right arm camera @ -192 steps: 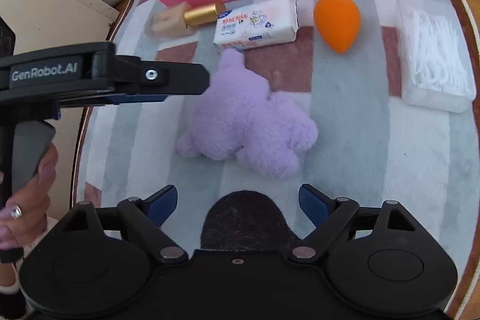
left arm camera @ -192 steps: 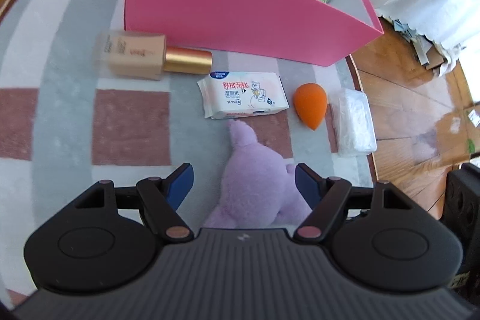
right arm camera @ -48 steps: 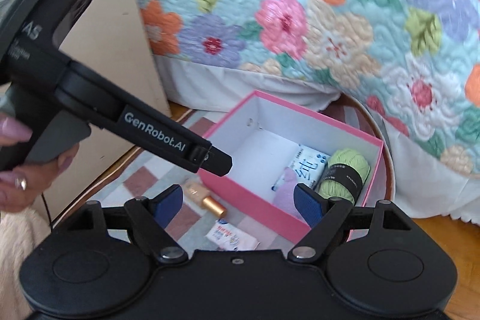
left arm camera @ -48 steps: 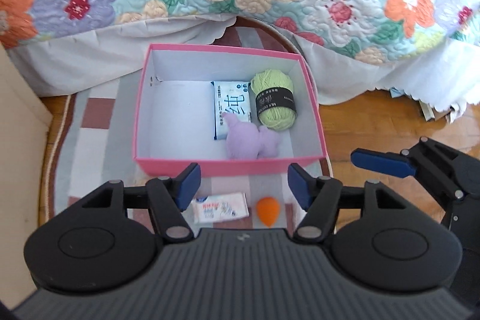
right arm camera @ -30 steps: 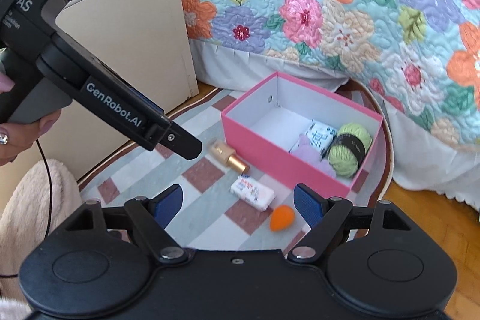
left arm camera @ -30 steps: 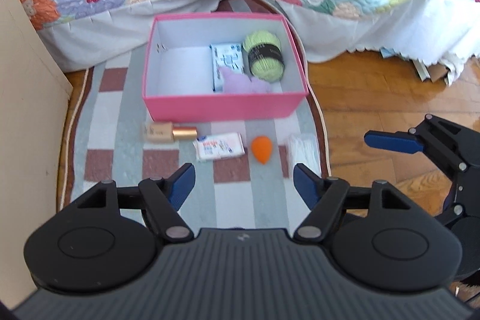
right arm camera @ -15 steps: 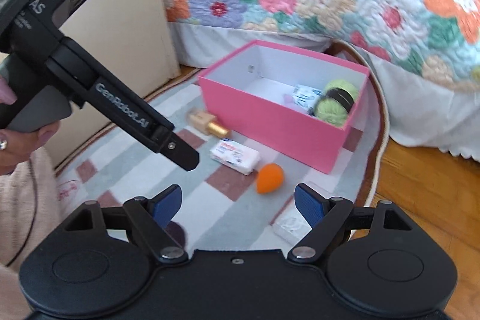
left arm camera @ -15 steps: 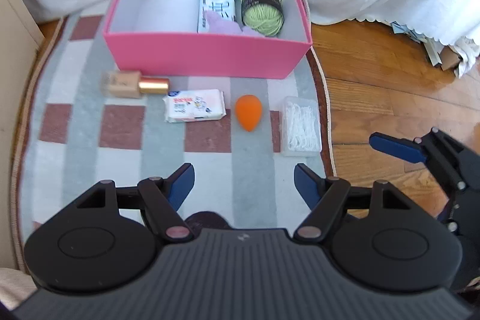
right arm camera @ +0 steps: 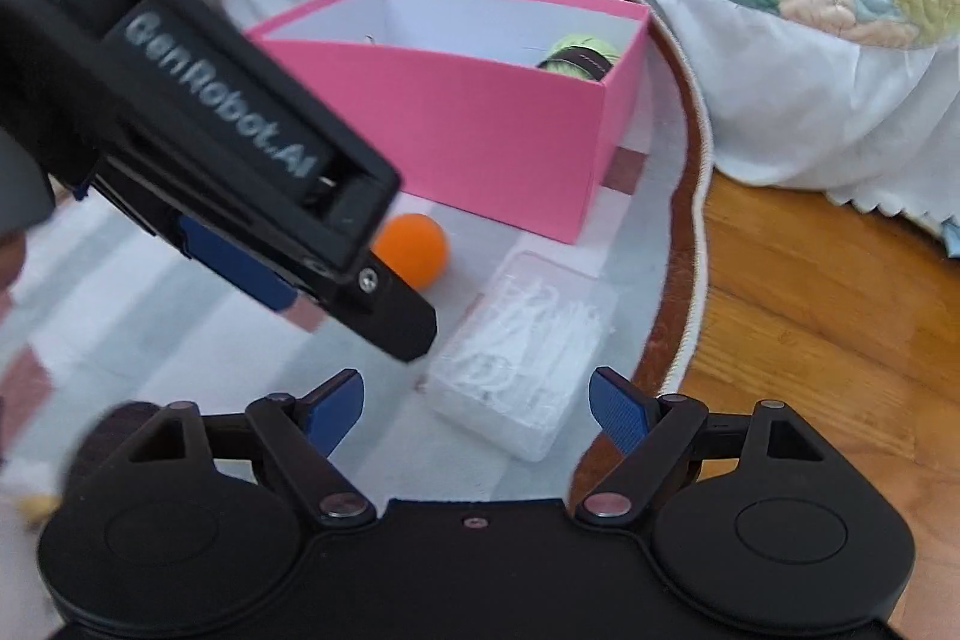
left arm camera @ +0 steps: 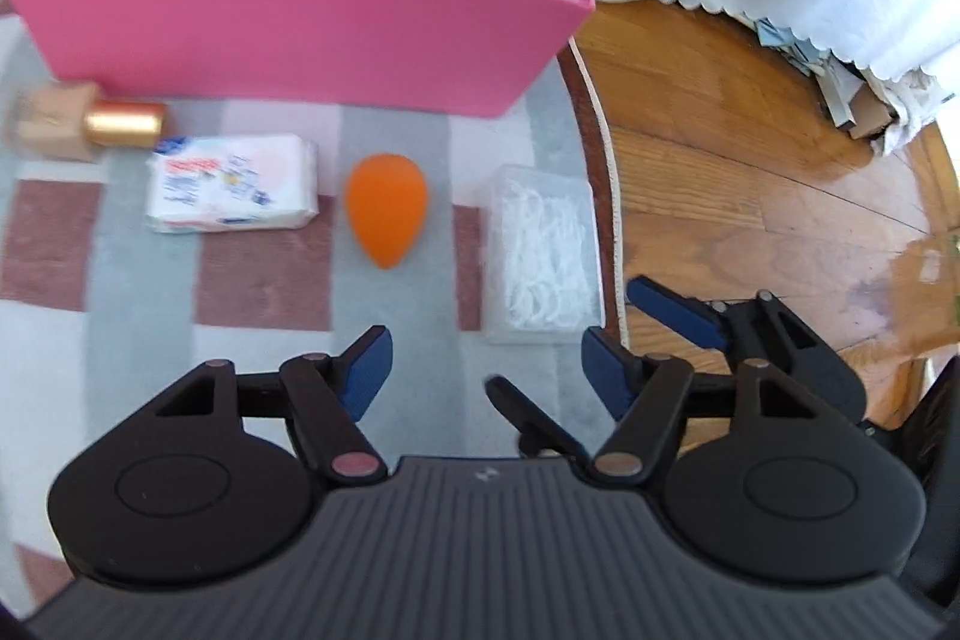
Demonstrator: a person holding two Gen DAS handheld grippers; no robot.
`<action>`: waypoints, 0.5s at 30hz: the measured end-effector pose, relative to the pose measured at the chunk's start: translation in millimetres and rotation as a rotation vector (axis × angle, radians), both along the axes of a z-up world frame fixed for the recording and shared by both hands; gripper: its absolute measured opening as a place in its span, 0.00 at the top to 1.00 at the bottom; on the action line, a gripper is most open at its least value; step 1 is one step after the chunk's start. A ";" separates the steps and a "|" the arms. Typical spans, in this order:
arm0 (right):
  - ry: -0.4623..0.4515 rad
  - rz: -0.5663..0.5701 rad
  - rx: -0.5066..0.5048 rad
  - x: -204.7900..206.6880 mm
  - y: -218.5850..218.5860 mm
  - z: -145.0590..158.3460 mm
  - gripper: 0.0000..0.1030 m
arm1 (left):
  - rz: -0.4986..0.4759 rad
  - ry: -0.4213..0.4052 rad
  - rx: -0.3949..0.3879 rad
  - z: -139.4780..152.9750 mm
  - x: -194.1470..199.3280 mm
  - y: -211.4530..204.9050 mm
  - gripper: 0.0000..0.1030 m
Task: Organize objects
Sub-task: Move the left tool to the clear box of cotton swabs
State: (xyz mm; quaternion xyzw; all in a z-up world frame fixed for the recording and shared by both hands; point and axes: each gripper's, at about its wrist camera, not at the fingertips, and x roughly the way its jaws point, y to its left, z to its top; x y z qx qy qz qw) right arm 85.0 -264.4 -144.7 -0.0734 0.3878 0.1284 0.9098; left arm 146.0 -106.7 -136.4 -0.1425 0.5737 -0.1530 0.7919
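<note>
The clear box of white sticks [right arm camera: 528,349] sits at the rug's [left arm camera: 264,340] right edge beside the orange sponge [left arm camera: 387,208], so I'd drop the wide-open, empty right gripper [right arm camera: 477,409] squarely over it while the empty left gripper [left arm camera: 483,370], its jaws just narrowing, stays clear.

Bright daylight, motion blur noted.
Glare is observed on the wooden floor [left arm camera: 780,196]; fisheye bending is seen at edges; the left gripper [right arm camera: 336,274] is rendered soft.
</note>
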 end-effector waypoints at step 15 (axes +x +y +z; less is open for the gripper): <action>0.030 -0.138 0.080 25.9 -8.5 -22.6 0.29 | 0.020 -0.058 -0.083 -33.7 15.0 -7.2 0.71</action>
